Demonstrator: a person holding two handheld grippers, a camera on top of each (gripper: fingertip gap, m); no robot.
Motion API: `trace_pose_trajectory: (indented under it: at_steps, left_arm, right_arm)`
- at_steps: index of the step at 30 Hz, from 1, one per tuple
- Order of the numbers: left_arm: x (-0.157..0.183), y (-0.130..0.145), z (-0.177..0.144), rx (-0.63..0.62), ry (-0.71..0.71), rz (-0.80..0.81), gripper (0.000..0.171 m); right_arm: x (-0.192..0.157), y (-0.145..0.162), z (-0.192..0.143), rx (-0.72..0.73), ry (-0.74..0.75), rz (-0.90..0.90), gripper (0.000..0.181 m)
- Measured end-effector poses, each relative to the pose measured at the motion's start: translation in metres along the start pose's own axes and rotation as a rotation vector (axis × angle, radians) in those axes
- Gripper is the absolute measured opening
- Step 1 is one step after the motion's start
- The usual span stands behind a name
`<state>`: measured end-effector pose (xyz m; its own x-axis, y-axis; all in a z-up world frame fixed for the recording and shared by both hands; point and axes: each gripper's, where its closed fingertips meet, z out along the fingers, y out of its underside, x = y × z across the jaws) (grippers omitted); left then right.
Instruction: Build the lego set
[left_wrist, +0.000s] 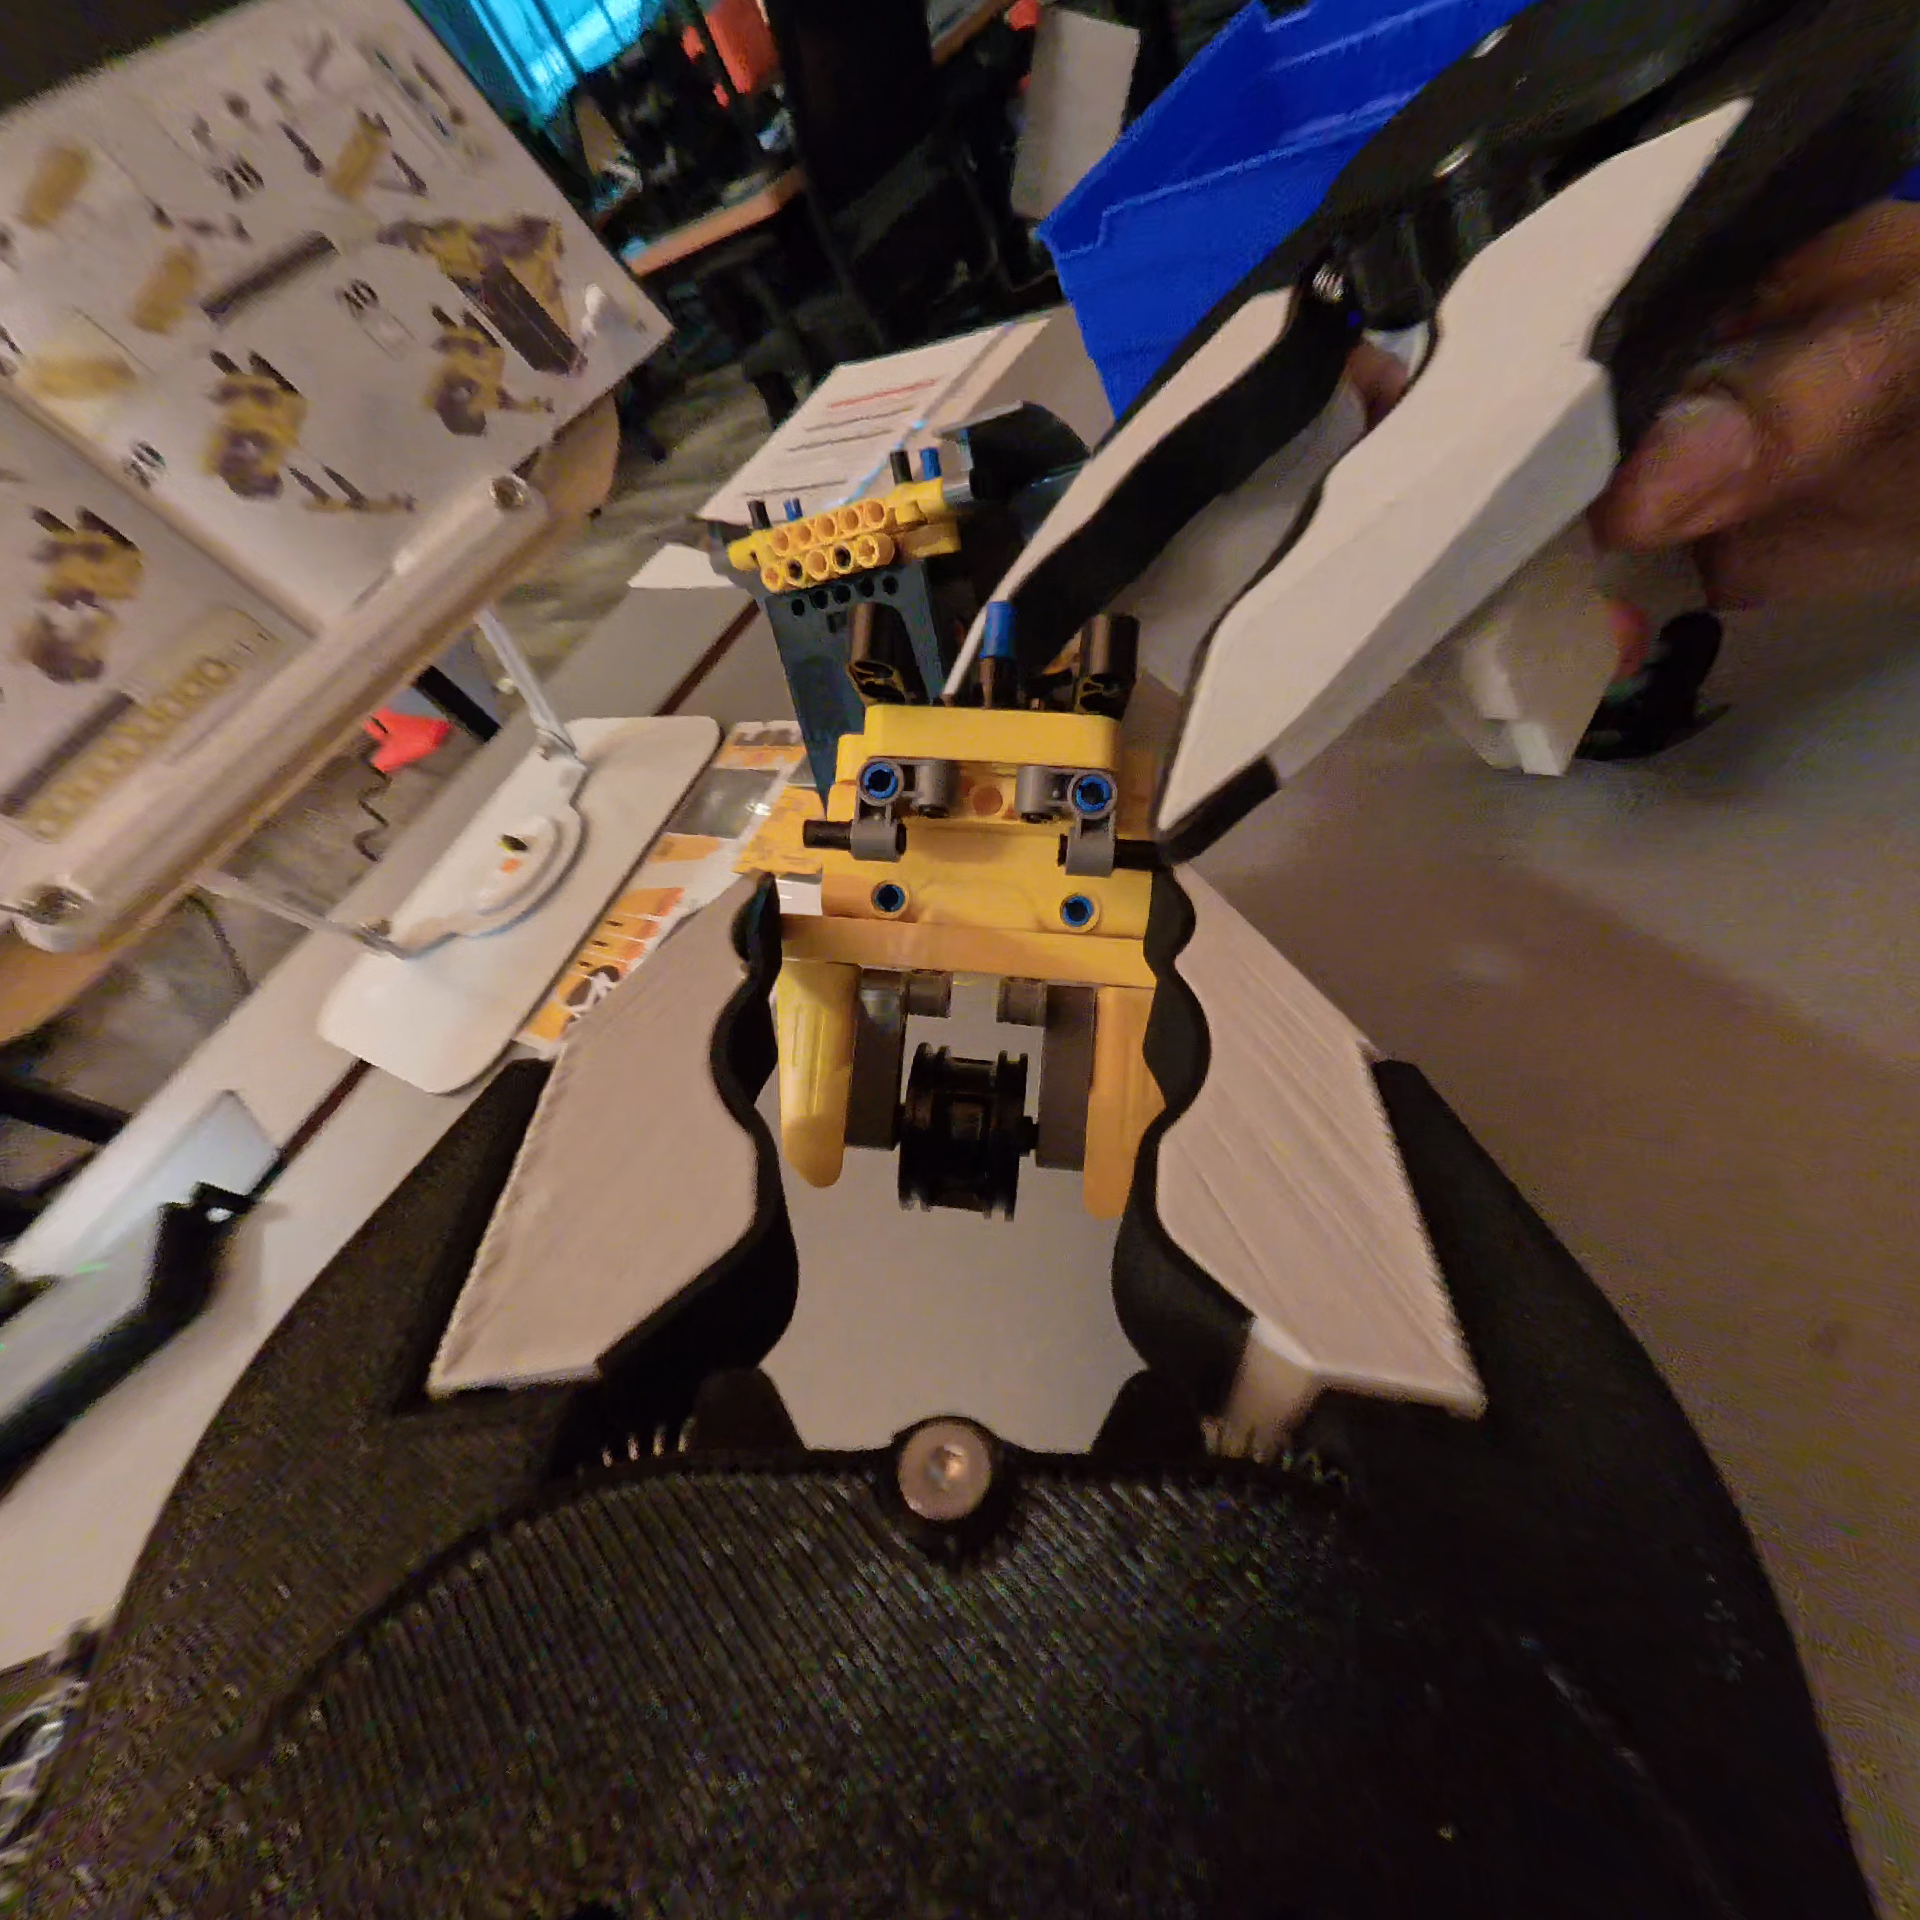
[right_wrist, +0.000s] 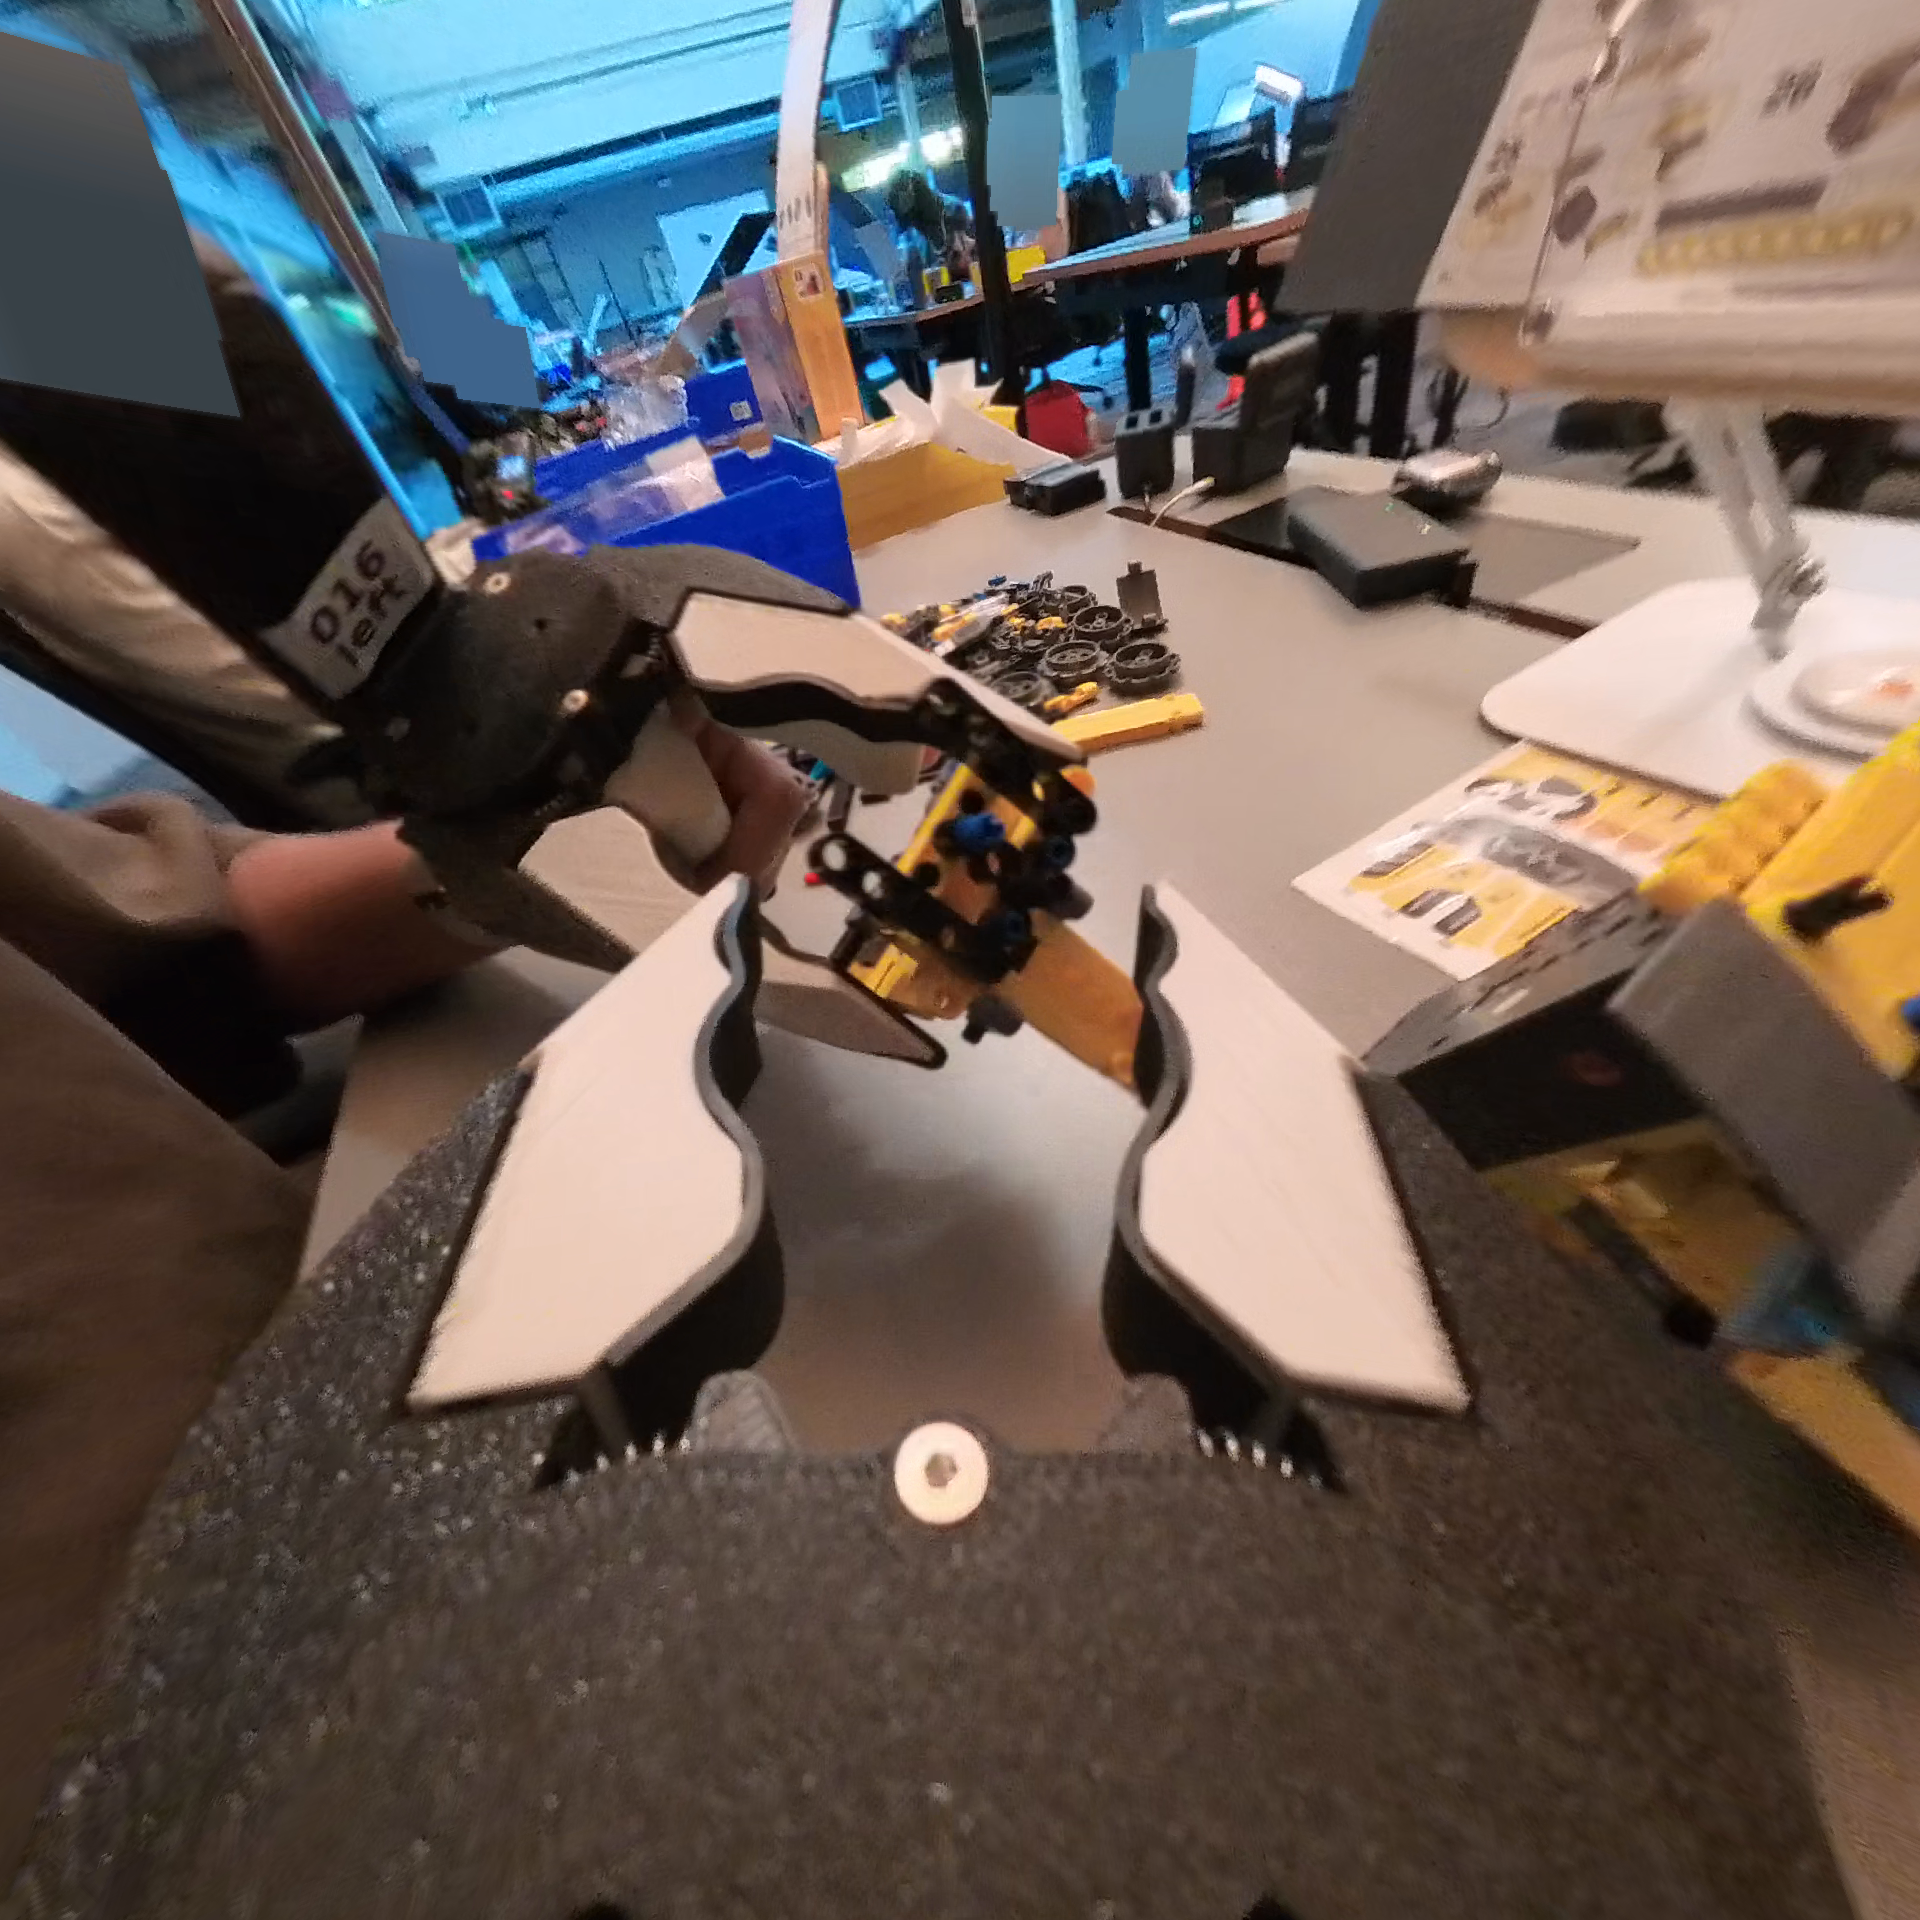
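Yellow brick model (left_wrist: 977, 914) sits clamped between the left gripper's (left_wrist: 961, 914) fingers. Right gripper (right_wrist: 940, 935) fingers spread wide, empty, just before it.

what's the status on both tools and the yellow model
Left tool shut on yellow brick model. Right tool open, at model's far end. Loose parts pile beyond.

Bare table (right_wrist: 1299, 790) beyond parts pile (right_wrist: 1049, 649)

Yellow brick model (left_wrist: 977, 914) with black wheel, clamped in left hand-held gripper (left_wrist: 961, 904)
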<state>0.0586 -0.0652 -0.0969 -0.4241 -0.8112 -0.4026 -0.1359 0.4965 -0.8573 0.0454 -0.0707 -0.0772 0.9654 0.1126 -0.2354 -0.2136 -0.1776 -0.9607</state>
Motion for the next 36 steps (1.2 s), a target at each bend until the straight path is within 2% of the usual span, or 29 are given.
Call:
trace_pose_trajectory:
  at_steps: [4,6,11,13,17,19,22,25,28,31,33,34,36]
  left_arm:
    - [0.000,-0.003,-0.002,0.010,-0.045,0.066,0.067]
    - [-0.002,-0.004,-0.003,0.016,-0.064,0.079,0.067]
    - [-0.002,-0.002,-0.003,0.020,-0.065,0.084,0.067]
    - [0.002,-0.008,-0.005,0.059,-0.054,0.074,0.057]
    - [-0.002,-0.013,-0.007,0.068,-0.132,0.119,0.056]
    - [-0.004,-0.019,-0.010,0.114,-0.152,0.111,0.060]
    - [-0.005,-0.026,-0.014,0.172,-0.129,0.053,0.080]
    - [-0.007,-0.034,-0.019,0.236,-0.052,-0.133,0.095]
    - [-0.019,-0.043,-0.026,0.346,0.058,-0.482,0.099]
    - [-0.023,-0.051,-0.031,0.469,0.350,-1.002,0.098]
    - [-0.019,-0.053,-0.030,0.501,0.557,-1.246,0.100]
    - [-0.018,-0.053,-0.030,0.518,0.620,-1.312,0.100]
    - [-0.014,-0.054,-0.031,0.546,0.672,-1.343,0.091]
  right_arm:
    - [-0.004,0.007,0.004,0.003,-0.103,0.133,0.059]
    - [-0.012,0.006,0.005,0.020,-0.172,0.178,0.041]
    - [-0.016,0.007,0.008,0.043,-0.246,0.282,0.037]
    - [-0.012,0.006,0.007,0.066,-0.247,0.321,0.026]
    - [-0.013,0.001,0.005,0.110,-0.279,0.366,0.025]
    - [-0.012,-0.002,0.004,0.128,-0.262,0.351,0.024]
    - [-0.010,-0.011,-0.002,0.173,-0.266,0.365,0.024]
    - [-0.004,-0.022,-0.013,0.244,-0.268,0.377,0.024]
    - [-0.001,-0.037,-0.027,0.334,-0.281,0.364,0.024]
    - [-0.009,-0.052,-0.037,0.430,-0.309,0.308,0.023]
    - [-0.018,-0.056,-0.038,0.463,-0.328,0.263,0.026]
    - [-0.022,-0.057,-0.037,0.469,-0.335,0.247,0.026]
    - [-0.031,-0.056,-0.034,0.472,-0.349,0.228,0.024]
